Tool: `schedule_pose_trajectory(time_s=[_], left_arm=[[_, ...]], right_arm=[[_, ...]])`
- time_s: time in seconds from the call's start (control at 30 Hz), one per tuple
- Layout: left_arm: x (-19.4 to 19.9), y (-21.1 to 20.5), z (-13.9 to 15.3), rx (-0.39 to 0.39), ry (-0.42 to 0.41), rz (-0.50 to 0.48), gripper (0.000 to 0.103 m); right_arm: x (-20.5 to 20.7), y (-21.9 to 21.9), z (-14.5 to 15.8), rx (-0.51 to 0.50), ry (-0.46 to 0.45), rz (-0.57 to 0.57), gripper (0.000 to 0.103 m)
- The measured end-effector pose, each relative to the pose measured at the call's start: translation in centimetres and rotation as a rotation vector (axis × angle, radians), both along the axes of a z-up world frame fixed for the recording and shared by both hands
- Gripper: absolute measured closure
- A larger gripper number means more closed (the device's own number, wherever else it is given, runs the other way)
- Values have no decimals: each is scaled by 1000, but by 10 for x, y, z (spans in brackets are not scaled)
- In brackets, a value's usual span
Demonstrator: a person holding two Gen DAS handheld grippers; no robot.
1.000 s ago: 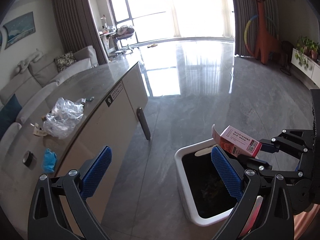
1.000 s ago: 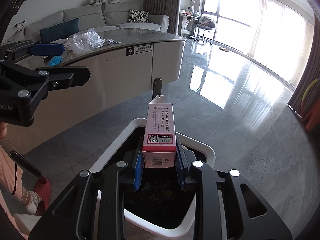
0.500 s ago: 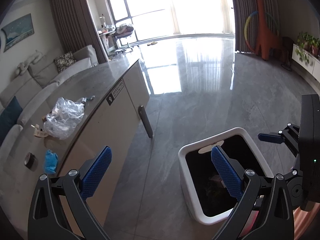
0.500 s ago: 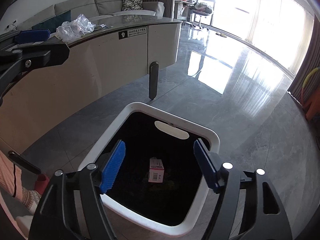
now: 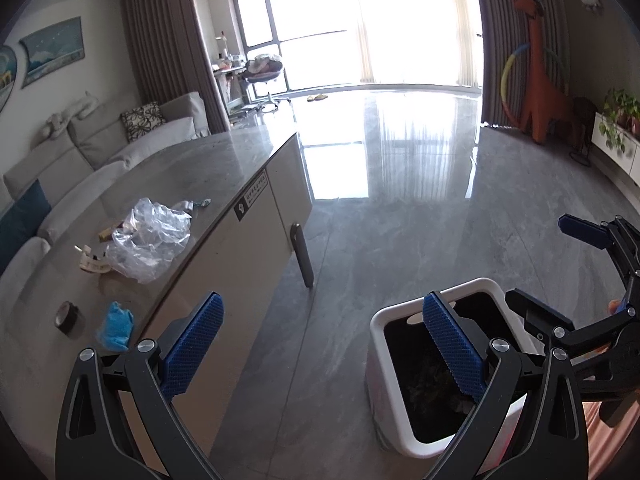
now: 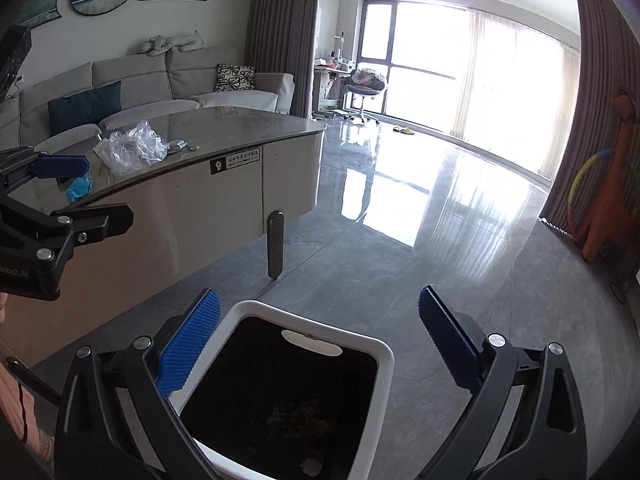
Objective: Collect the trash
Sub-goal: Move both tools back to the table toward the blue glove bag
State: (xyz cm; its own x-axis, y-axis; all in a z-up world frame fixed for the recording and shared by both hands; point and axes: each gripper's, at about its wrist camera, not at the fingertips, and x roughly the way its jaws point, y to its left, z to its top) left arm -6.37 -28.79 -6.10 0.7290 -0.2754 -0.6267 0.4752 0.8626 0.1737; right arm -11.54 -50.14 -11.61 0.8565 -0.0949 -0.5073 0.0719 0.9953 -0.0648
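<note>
Your right gripper hangs over the white square-rimmed plastic trash bin with its blue-padded jaws spread wide and opening the last bit; nothing sits between them. Dark litter lies at the bin's bottom. Your left gripper is likewise spread apart and empty, aimed at the floor between the bin and the grey stone-topped curved counter.

What remains to collect lies on that counter. In the left wrist view, the crumpled clear plastic bag sits at about ten o'clock from the left gripper, the scrunched blue wad and the small dark tape roll nearer, at about nine o'clock. Small scraps lie beside the bag; I cannot tell what they are.

The left hand looks the nearer one: the counter is on its side, while the bin stands at its four o'clock. The bag sprawls roughly along the counter's edge, so a grip across its narrow middle seems the likeliest to hold.
</note>
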Motion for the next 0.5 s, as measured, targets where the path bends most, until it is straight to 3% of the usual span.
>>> schedule_pose_trajectory(time_s=[0.5], left_arm=[[12,26,18,-36,-20,45,4]], right_arm=[[13,21,26,-43,-58,45,4]])
